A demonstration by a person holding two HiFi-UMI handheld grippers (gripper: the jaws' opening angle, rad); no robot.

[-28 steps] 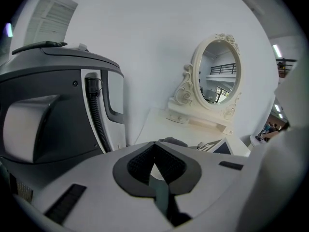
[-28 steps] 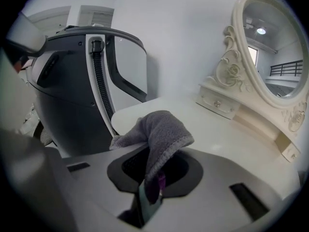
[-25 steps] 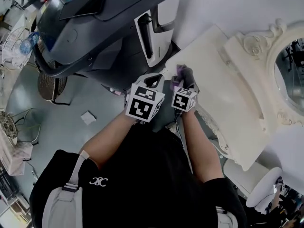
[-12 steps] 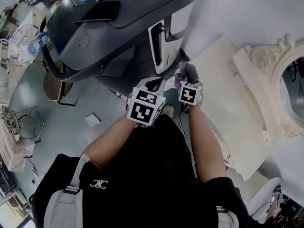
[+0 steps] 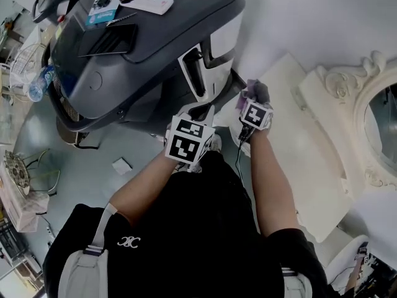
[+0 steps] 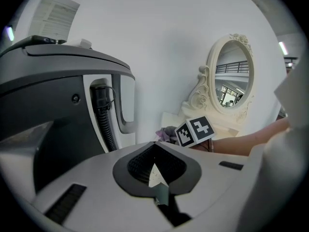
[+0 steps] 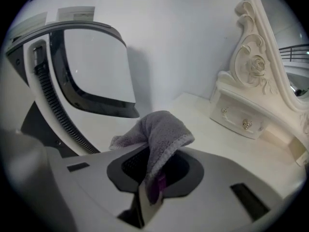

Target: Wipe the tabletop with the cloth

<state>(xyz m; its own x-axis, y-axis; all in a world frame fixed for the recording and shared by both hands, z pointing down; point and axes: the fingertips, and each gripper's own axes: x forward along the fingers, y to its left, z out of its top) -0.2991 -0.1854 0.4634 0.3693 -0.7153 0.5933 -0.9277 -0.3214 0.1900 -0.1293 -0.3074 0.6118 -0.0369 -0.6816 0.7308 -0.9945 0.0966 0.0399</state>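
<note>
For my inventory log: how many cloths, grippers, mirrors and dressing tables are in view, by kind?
cloth: 1
grippers: 2 (left gripper, right gripper)
oval mirror: 1
dressing table: 1
Total: 5

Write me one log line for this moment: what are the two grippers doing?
left gripper: shut, empty | right gripper: shut on cloth | cloth: over tabletop corner | contact: unclear
</note>
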